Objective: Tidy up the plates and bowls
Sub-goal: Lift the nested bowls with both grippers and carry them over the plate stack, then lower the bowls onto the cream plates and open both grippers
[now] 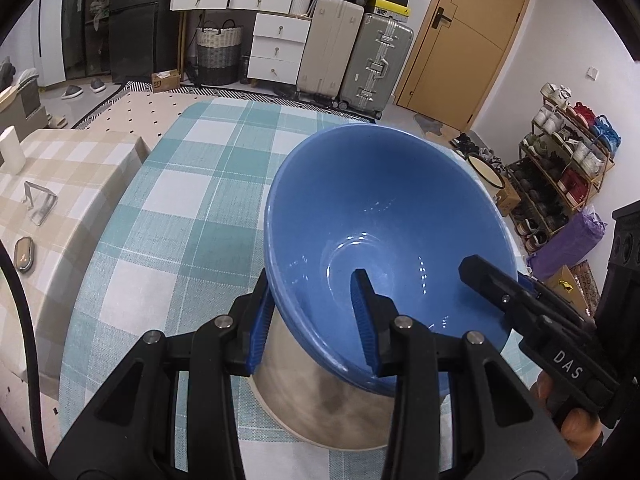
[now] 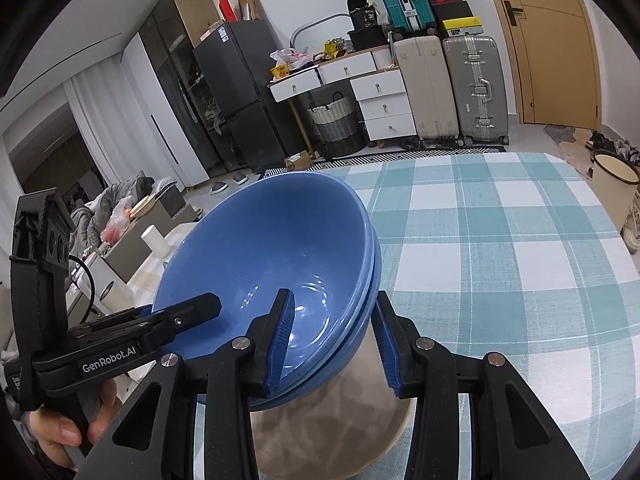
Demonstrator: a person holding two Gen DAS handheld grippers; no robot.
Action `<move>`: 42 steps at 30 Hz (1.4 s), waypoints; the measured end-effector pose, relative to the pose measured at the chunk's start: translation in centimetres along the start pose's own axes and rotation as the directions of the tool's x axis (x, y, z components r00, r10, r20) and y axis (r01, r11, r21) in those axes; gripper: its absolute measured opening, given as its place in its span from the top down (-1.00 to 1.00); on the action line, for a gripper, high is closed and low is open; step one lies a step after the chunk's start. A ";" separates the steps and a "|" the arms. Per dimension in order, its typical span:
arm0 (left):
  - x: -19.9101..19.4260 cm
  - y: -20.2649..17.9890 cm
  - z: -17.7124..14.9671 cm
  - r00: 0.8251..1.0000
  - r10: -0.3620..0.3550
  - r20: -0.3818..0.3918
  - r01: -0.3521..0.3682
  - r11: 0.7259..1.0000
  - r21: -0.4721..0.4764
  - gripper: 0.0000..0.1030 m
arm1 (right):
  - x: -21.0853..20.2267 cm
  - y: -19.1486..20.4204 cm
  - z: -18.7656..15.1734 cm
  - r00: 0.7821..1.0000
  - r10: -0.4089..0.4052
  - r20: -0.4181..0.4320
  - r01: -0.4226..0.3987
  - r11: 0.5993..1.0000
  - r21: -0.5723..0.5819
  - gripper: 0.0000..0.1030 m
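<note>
A blue bowl (image 1: 384, 216) sits nested in a second blue bowl (image 2: 370, 280) on top of a beige plate or bowl (image 1: 320, 404) on the checked tablecloth. My left gripper (image 1: 314, 320) straddles the near rim, one blue pad inside the bowl and one outside, with the jaws apart. My right gripper (image 2: 334, 344) straddles the opposite rim the same way, also apart. Each gripper shows in the other's view: the right one in the left wrist view (image 1: 520, 304) and the left one in the right wrist view (image 2: 160, 320).
The teal checked table (image 1: 192, 184) stretches ahead. A lower beige checked table (image 1: 68, 168) with a white cup (image 1: 11, 148) stands at the left. Suitcases (image 1: 352, 56), drawers (image 1: 276, 46) and a shoe rack (image 1: 560, 168) line the room.
</note>
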State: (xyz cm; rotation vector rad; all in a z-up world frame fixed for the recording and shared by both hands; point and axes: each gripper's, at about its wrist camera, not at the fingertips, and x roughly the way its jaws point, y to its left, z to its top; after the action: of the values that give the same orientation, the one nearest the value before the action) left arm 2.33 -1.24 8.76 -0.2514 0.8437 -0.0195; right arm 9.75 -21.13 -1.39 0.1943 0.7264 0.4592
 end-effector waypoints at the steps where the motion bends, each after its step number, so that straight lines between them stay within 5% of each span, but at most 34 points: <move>1: 0.3 0.0 0.0 1.000 0.001 -0.004 -0.001 1.000 -0.002 0.32 | 0.2 0.0 -0.1 1.000 0.000 -0.004 0.000 1.000 0.001 0.22; 27: 4.4 0.8 -1.0 0.999 -0.004 -0.036 0.004 1.000 0.016 0.31 | 2.0 -1.7 -1.1 0.999 0.000 -0.044 0.000 1.000 0.006 0.20; 38: 4.1 1.1 -0.7 1.000 0.018 -0.011 -0.017 0.998 0.053 -0.04 | 2.0 -1.8 -0.7 0.998 -0.012 -0.063 0.011 1.000 -0.021 -0.06; 42: 3.3 1.0 -0.7 0.999 0.028 0.021 -0.029 0.995 0.094 -0.31 | 1.8 -1.9 -0.5 0.998 -0.004 -0.063 0.002 1.000 -0.026 -0.26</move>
State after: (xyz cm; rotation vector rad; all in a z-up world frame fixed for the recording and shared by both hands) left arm 3.98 -0.76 5.63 -0.1509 0.8249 -0.0300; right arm 11.19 -21.93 -3.42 0.1544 0.7824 0.4737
